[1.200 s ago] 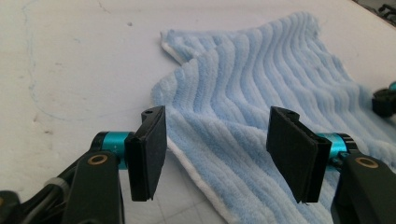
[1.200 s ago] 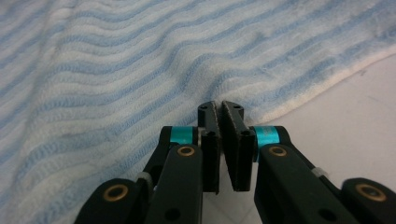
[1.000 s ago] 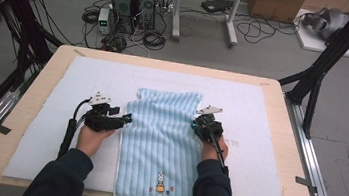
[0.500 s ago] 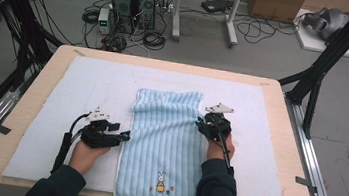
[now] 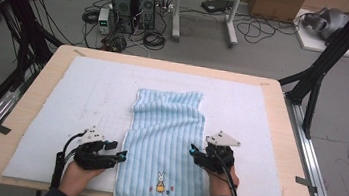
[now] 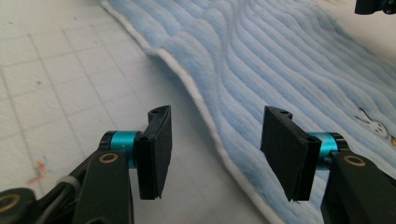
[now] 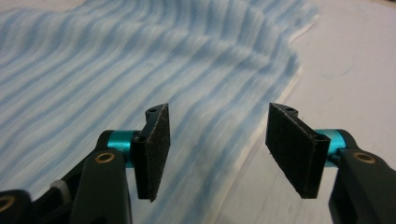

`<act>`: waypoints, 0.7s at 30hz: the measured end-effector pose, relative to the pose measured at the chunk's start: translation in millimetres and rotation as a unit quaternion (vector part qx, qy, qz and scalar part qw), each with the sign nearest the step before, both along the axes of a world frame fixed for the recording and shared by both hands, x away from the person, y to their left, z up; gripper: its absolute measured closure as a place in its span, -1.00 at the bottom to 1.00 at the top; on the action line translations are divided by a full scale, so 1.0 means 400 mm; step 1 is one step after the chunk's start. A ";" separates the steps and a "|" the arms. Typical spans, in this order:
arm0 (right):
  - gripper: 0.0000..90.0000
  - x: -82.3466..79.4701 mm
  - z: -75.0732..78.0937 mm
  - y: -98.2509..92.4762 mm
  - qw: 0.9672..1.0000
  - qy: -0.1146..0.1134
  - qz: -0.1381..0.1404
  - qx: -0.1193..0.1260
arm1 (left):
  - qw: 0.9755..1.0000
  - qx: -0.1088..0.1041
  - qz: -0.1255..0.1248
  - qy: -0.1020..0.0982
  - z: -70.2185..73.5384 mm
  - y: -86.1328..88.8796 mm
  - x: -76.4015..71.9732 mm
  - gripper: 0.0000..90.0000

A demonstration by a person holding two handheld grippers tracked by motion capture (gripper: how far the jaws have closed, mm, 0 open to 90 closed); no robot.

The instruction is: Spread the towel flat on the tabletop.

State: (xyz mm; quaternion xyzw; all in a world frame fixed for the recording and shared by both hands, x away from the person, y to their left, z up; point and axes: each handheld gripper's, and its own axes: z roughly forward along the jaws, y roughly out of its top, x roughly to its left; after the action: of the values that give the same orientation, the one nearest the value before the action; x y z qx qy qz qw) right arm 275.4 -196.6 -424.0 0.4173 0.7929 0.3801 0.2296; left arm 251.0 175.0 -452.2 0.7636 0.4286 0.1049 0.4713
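A light blue striped towel [image 5: 166,127] with a small rabbit motif [image 5: 160,181] lies lengthwise on the white mat [image 5: 87,92]. My left gripper [image 5: 120,156] rests at the towel's left edge near the front, jaws open. In the left gripper view the towel's [image 6: 289,60] white hem runs between the open jaws of the left gripper [image 6: 217,126], untouched. My right gripper [image 5: 192,153] stands at the towel's right edge. Its jaws have just been opening. In the right gripper view the towel [image 7: 116,60] edge lies under the gap of the right gripper [image 7: 219,126], pads apart from it.
The mat covers most of a wooden table [image 5: 280,121]. Black frame struts [image 5: 316,75] rise at both back corners. Computers and cables [image 5: 134,2] sit on the floor beyond. A piece of the right gripper [image 6: 373,5] shows at the far top right of the left gripper view.
Both hands have drawn back toward the near table edge along the towel's sides. The right gripper left the towel's far right corner and its jaws opened.
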 end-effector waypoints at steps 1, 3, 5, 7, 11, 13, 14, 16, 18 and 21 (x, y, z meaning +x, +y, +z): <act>-0.24 -0.009 -0.006 -0.003 1.000 0.004 0.001 -0.002 | 1.000 0.001 -0.004 0.000 -0.002 -0.003 -0.006 -0.12; -0.25 -0.029 -0.018 -0.005 1.000 0.016 -0.002 -0.004 | 1.000 0.005 -0.001 -0.009 -0.001 -0.008 -0.018 -0.30; -0.29 -0.047 -0.028 -0.009 1.000 0.018 -0.001 -0.009 | 1.000 0.013 0.010 -0.008 -0.003 -0.011 -0.026 -0.46; -0.36 -0.064 -0.034 -0.013 1.000 0.025 0.001 -0.008 | 1.000 0.019 0.007 -0.004 -0.006 -0.015 -0.029 -0.47; -0.51 -0.081 -0.037 -0.019 0.999 0.035 0.011 -0.005 | 1.000 0.026 -0.001 -0.006 -0.006 -0.021 -0.036 -0.38; -0.64 -0.094 -0.040 -0.023 0.999 0.048 0.018 -0.007 | 0.999 0.039 -0.001 -0.014 -0.007 -0.028 -0.040 -0.25; -0.68 -0.097 -0.042 -0.025 0.998 0.055 0.022 -0.010 | 0.999 0.047 -0.001 -0.017 -0.007 -0.030 -0.040 -0.19; -0.68 -0.100 -0.043 -0.025 0.998 0.060 0.022 -0.009 | 0.999 0.051 0.004 -0.018 -0.006 -0.029 -0.040 -0.13; -0.42 -0.107 -0.045 -0.030 0.998 0.064 0.023 -0.012 | 0.998 0.053 0.006 -0.021 -0.006 -0.027 -0.042 0.05; 0.01 -0.119 -0.049 -0.046 0.998 0.062 0.012 -0.001 | 0.997 0.061 -0.012 -0.035 -0.008 -0.032 -0.052 0.42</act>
State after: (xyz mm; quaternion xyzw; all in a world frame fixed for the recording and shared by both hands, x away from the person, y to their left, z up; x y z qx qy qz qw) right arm 228.0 -214.8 -443.5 0.4306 0.8106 0.3558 0.1759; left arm 230.1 162.3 -455.5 0.7919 0.3951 0.1518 0.4402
